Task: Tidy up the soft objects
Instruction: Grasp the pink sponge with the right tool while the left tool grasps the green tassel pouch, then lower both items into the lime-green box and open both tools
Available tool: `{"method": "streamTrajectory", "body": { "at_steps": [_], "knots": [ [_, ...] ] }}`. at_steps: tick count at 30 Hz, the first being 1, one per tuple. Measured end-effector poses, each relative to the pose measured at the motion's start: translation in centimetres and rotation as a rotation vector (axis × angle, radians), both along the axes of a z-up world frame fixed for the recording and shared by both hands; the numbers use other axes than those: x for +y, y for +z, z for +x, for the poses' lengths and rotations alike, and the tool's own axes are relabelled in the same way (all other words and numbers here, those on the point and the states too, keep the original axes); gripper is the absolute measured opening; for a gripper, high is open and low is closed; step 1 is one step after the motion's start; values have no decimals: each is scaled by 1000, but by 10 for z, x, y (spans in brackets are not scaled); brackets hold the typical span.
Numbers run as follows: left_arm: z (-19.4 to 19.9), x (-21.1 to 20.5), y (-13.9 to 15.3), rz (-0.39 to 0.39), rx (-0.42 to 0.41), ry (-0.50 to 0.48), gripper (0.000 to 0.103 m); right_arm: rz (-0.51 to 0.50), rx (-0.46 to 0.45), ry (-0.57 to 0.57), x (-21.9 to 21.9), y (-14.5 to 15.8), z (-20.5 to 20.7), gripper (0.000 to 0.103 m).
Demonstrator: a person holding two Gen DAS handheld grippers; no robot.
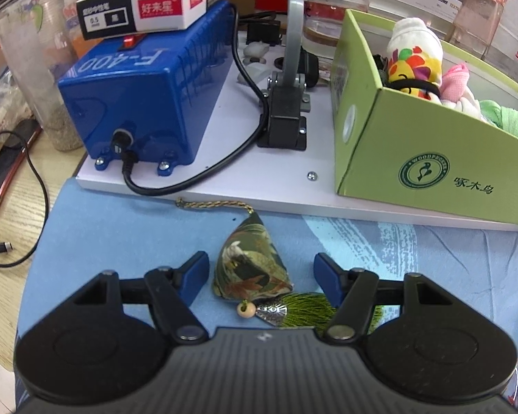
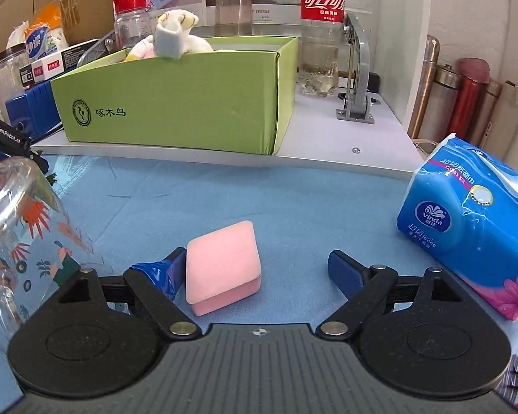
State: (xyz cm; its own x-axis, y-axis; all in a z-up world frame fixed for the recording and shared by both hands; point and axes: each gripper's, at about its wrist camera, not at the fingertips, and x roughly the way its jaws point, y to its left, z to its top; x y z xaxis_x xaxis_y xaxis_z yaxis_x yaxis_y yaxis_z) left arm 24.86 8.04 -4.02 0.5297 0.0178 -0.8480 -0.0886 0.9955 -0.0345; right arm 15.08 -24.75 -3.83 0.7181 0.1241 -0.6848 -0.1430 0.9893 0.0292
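Cluttered blue mat (image 2: 293,207); both grippers spread wide: left gripper (image 1: 260,272) straddles sachet (image 1: 250,269), right gripper (image 2: 257,272) around sponge (image 2: 222,269). Off-centre sponge may skid away on closing.

The left gripper (image 1: 260,281) has a ribbed dark grey housing with a small white mark at its front edge, two round black discs at the sides, black link arms joined by silver rivets, and blue fingertips (image 1: 193,276). The right gripper (image 2: 255,276) is built the same, though its left blue fingertip (image 2: 165,276) looks wrapped in glossy, wrinkled tape while the other is ribbed.
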Motion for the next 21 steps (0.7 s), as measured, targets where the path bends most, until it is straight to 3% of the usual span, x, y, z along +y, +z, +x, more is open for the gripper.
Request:
{"method": "streamTrajectory", "body": {
  "at_steps": [2,4,5,6,12,21],
  "knots": [
    [-2,2,1,1,-3,-1,43,-8,-13,8,3,0,-3,68],
    [-4,5,3,-15,-1,-6,37,5,-30,28,5,0,-7,56],
    [-5,8,4,-28,0,-1,36,17,-41,44,5,1,-8,34],
    [-6,12,4,-52,2,6,36,9,-46,47,6,2,-8,23],
    [-25,39,24,-207,-18,21,36,34,-55,47,1,15,-19,20],
    [-40,43,107,-254,-190,-61,36,107,-236,25,-20,83,-36,21]
  ]
}}
